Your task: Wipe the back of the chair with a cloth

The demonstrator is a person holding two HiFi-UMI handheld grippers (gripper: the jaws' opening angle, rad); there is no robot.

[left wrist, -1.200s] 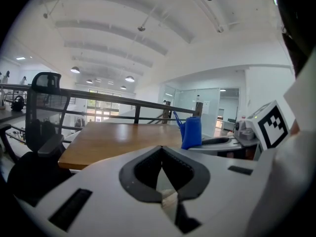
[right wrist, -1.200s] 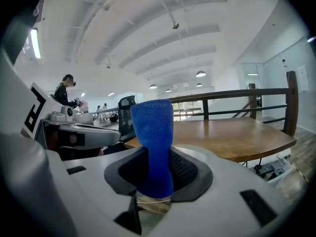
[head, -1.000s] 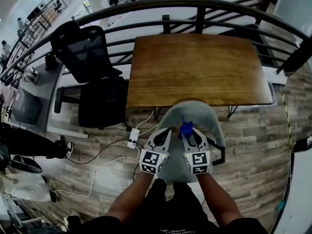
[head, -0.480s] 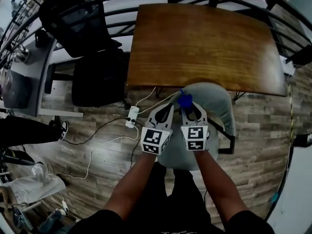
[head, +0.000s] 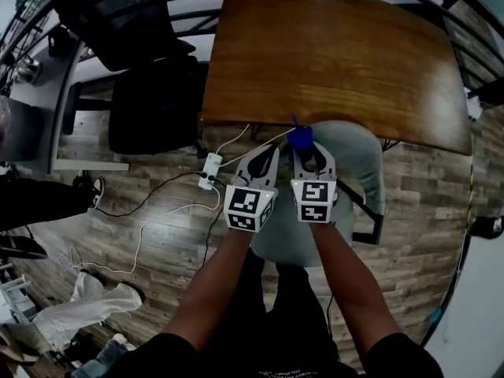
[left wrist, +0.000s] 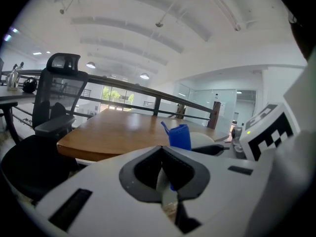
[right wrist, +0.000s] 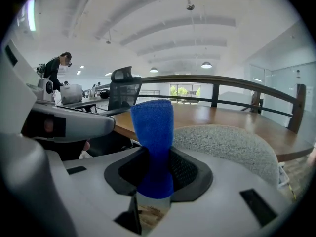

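cloth [head: 299,138] nearer table [head: 339,53], between right fingers [head: 324,164]

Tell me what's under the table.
The chair reaches the table's near edge and a white cable runs toward it; the top hides everything beneath.

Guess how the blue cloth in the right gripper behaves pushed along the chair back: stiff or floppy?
Probably soft but not limp: the blue cloth stands upright out of the right gripper, bunched thick. Its nap looks fuzzy, so it likely drags on the woven chair back rather than sliding.
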